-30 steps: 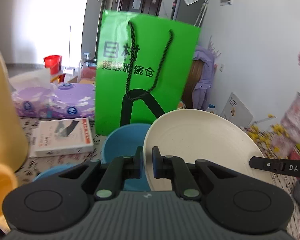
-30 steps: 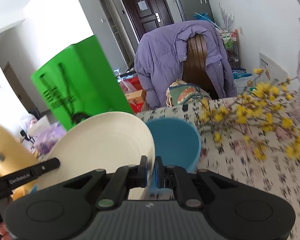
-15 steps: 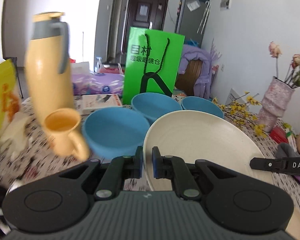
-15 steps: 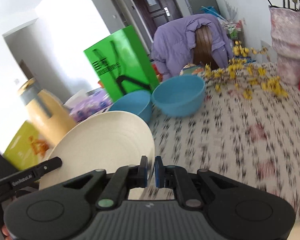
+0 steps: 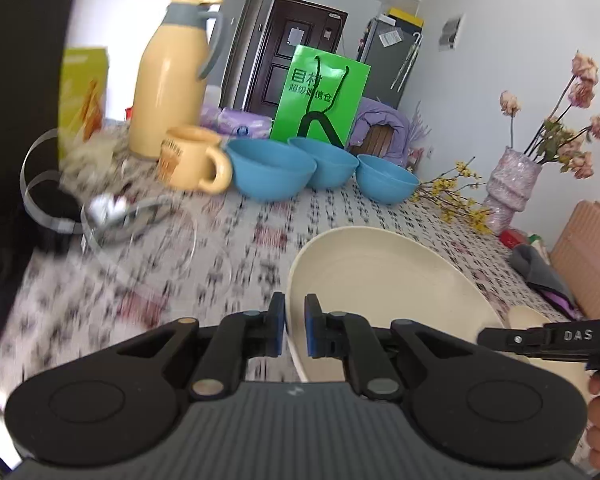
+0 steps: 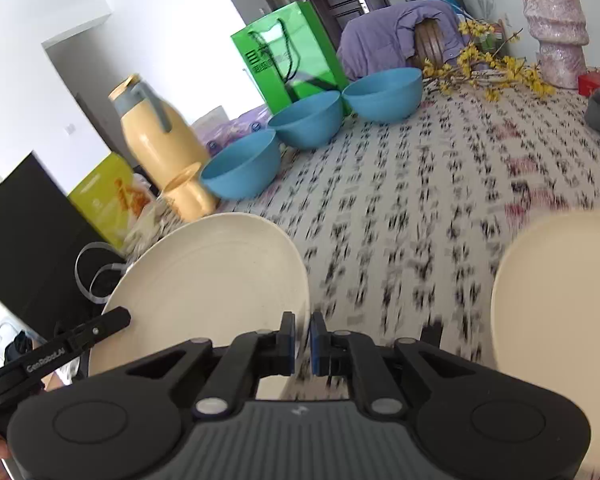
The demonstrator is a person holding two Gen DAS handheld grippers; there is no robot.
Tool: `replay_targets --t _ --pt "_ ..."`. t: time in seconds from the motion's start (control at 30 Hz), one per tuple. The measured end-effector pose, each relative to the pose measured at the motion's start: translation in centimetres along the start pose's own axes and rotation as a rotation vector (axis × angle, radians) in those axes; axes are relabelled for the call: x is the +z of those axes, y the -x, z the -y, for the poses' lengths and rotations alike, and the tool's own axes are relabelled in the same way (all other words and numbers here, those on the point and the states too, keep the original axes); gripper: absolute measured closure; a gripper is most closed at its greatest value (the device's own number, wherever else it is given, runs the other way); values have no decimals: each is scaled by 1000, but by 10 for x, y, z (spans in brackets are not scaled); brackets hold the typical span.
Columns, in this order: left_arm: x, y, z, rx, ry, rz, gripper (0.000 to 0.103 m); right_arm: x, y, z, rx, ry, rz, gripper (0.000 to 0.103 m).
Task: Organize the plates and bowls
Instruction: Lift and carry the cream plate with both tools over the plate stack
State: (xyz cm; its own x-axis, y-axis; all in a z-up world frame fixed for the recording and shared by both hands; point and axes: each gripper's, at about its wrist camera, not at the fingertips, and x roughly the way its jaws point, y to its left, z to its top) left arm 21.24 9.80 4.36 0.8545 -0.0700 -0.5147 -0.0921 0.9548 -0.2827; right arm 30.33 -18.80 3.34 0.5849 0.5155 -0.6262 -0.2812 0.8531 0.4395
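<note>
The left gripper (image 5: 295, 330) is pinching the left rim of a round cream plastic plate (image 5: 384, 296), its blue pads pressed narrow on the edge. The right gripper (image 6: 302, 344) is clamping the opposite rim of the same cream plate (image 6: 216, 288), jaws just as narrow, so the plate is hanging between both tools above the black-and-white patterned tablecloth (image 5: 260, 236).

Taking the green paper bag (image 5: 320, 100) as the landmark: three blue plastic bowls are sitting in a row just in front of it, the nearest-left blue bowl (image 5: 271, 168), the middle blue bowl (image 5: 325, 162) and the right-end blue bowl (image 5: 388, 178). The held plate is hovering well in front of the bag, nearer the cameras than the bowls.

The left wrist view alone is showing a pink textured vase (image 5: 510, 186) with dried roses far right of the bag, a clear glass lid (image 5: 140, 228) lying well in front-left of it, and a yellow mug (image 5: 194, 160) beside a tall yellow thermos jug (image 5: 170, 80) left of the bag.

The right wrist view alone is showing a second cream plate (image 6: 560, 296) lying flat on the cloth, well in front of the bag and to its right, apart from the held one. It is also showing a purple jacket (image 6: 384, 36) draped over a wooden chair behind and right of the bag.
</note>
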Motion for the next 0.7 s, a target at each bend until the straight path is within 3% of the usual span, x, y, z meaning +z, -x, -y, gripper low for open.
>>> replay_targets --t 0.23,0.4,0.7 --pt "-23 19 -8 -50 -56 17 94 -50 12 -12 -54 24 83 95" --pt "-29 20 -6 -44 -71 6 94 -66 17 -13 -63 1 130 95" --pt "-35 11 -9 -33 -48 -44 94 -72 16 -8 -63 -9 124 95"
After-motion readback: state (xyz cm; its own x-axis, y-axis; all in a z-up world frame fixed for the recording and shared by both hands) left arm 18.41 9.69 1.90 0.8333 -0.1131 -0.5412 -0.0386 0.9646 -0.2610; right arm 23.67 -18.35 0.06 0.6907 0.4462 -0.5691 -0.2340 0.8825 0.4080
